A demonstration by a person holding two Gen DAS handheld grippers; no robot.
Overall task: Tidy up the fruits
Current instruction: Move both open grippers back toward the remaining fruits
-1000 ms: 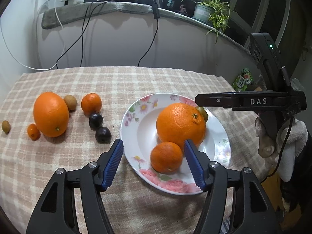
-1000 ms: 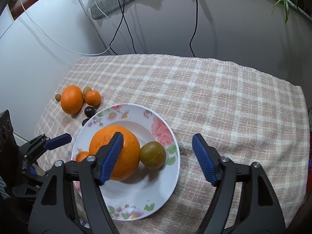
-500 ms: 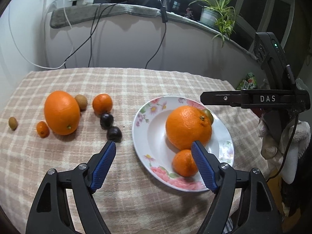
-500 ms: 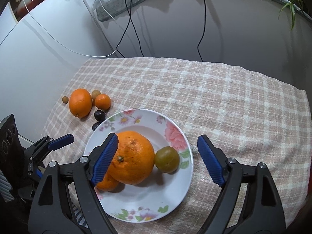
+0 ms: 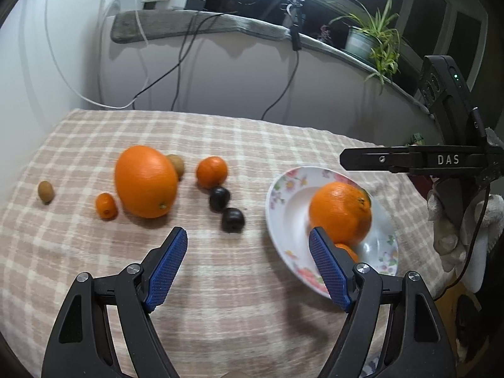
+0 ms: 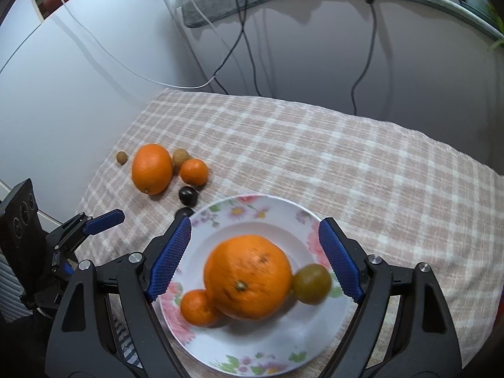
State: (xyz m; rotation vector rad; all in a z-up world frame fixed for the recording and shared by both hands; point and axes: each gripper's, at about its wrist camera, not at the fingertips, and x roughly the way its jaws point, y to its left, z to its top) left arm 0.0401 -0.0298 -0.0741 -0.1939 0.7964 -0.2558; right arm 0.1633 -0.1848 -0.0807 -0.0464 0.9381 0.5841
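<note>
A floral plate (image 6: 277, 214) holds a big orange (image 6: 247, 275), a small orange (image 6: 198, 307) and a green fruit (image 6: 312, 283). My right gripper (image 6: 255, 258) is open and empty, hovering over the plate. On the cloth to the left lie a large orange (image 5: 145, 181), a mandarin (image 5: 211, 171), two dark plums (image 5: 220, 198) (image 5: 233, 219), a kumquat (image 5: 106, 205) and two brown kiwis (image 5: 46, 191) (image 5: 176, 164). My left gripper (image 5: 247, 266) is open and empty over bare cloth between the plums and the plate (image 5: 283, 217).
The table has a checked cloth (image 5: 220, 132). A wall with hanging cables (image 5: 179, 63) stands behind it. A ledge with a potted plant (image 5: 368, 41) runs at the back right. The right gripper's body (image 5: 447, 157) shows at the right edge.
My left gripper has moved left, off the plate and toward the loose fruit. My right gripper has moved over the plate, now straddling the big orange.
</note>
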